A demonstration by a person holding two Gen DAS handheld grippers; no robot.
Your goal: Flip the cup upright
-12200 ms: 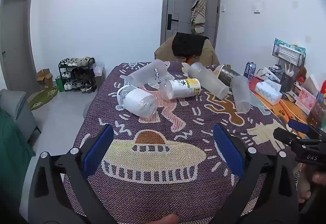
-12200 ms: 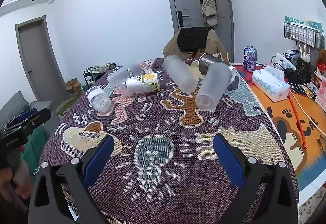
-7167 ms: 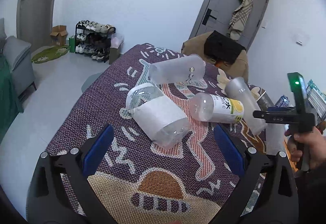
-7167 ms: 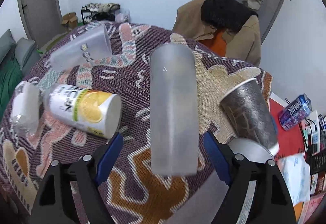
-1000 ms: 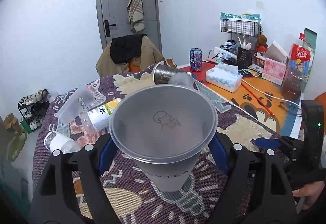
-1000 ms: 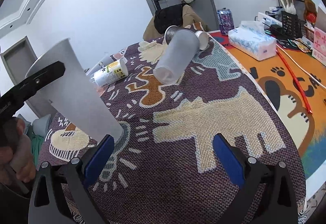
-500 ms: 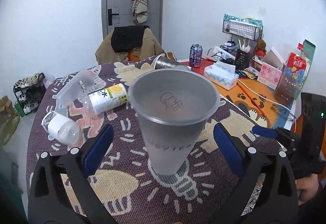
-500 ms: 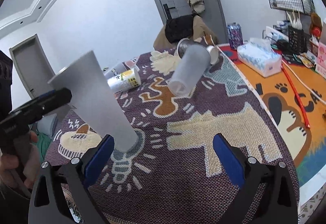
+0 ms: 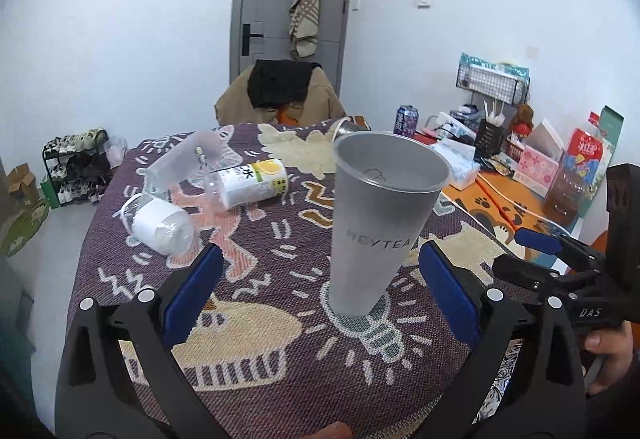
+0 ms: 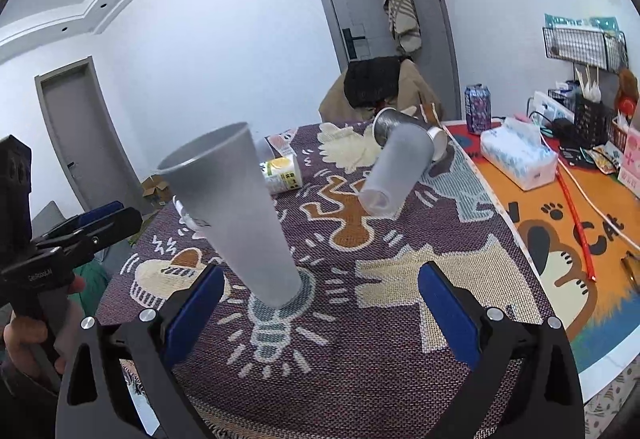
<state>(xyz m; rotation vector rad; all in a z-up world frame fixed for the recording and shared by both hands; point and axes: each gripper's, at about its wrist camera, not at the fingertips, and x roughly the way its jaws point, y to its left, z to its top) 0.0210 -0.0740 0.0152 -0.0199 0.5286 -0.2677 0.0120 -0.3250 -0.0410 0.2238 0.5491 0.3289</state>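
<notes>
A tall frosted grey cup (image 9: 380, 223) marked HEYTEA stands upright on the light-bulb pattern of the purple tablecloth (image 9: 280, 359); it also shows in the right wrist view (image 10: 236, 215). My left gripper (image 9: 316, 295) is open, its blue pads either side of the cup and a little nearer, not touching it. My right gripper (image 10: 316, 311) is open and empty, just right of the cup's base. Each gripper shows in the other's view: the right gripper (image 9: 540, 255), the left gripper (image 10: 92, 223).
Other cups lie on their sides further back: a frosted one (image 10: 396, 171), a dark metallic one (image 10: 390, 125), a yellow-labelled one (image 9: 248, 185), a white-sleeved one (image 9: 158, 225) and a clear one (image 9: 184, 159). A tissue box (image 10: 518, 157) and a can (image 10: 477, 107) sit right.
The left gripper let go of the cup, opened and drew back a little. The cup now stands free and upright on the cloth. The right gripper stayed open nearby.
</notes>
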